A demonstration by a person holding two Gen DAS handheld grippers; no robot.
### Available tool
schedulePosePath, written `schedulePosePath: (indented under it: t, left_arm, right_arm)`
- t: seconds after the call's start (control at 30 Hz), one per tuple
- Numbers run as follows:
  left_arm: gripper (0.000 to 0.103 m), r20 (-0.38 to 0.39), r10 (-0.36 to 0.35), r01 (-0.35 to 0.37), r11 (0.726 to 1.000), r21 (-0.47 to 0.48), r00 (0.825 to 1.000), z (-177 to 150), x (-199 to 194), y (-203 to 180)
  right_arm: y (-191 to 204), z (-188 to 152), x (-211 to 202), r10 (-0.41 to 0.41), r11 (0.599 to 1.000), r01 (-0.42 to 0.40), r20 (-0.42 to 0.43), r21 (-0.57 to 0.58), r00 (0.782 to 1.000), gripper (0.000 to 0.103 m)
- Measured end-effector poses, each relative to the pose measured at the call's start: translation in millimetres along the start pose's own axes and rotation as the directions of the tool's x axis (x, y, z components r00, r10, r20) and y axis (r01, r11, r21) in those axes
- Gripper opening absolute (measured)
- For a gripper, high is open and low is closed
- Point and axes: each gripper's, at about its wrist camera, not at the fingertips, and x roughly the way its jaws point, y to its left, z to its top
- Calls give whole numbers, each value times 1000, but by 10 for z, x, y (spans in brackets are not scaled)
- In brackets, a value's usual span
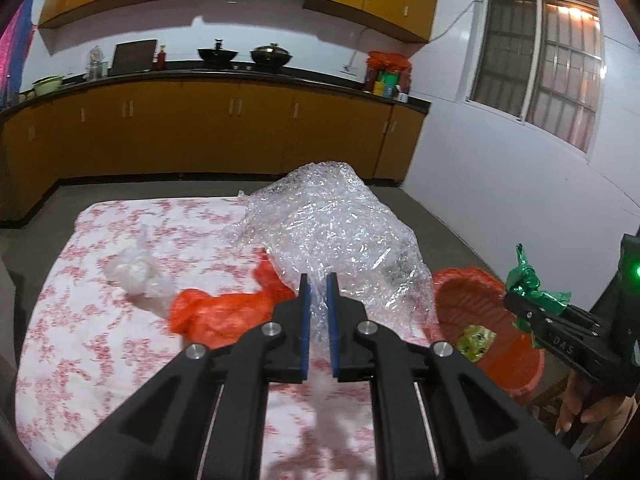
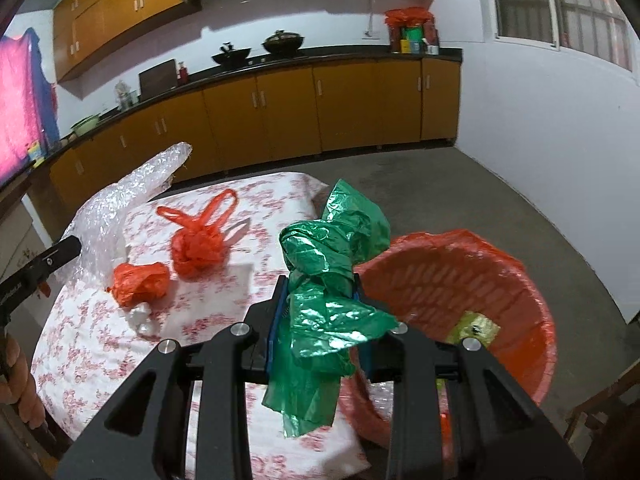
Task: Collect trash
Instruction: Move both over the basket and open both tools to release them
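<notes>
Lining the red basket [image 2: 460, 280] beside my floral-clothed table [image 2: 100, 344], a red bag holds one yellow-green wrapper [image 2: 474, 330]. My left gripper [image 1: 318, 292] pinches crinkled clear bubble wrap [image 1: 336, 232]; my right gripper [image 2: 322, 300] clamps a knotted green bag [image 2: 332, 264] at the basket's rim.

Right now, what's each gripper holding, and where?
Left gripper: bubble wrap, by its near edge. Right gripper: green plastic bag, at its knotted middle.

Hidden and cut-off parts

The green bag [image 2: 332, 280] covers the right gripper's [image 2: 322, 304] pads and the red basket's [image 2: 520, 280] near rim; at nine o'clock the bubble wrap [image 2: 120, 200] hides the left gripper's [image 2: 78, 244] tip.
</notes>
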Motion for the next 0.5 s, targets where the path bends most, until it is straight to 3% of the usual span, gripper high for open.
schedulePosePath:
  t: [0.5]
  left_arm:
    - [9, -67, -175, 180, 981, 72, 982, -124, 433, -907]
  right_arm:
    - [-691, -31, -162, -114, 989, 113, 12, 92, 993, 31]
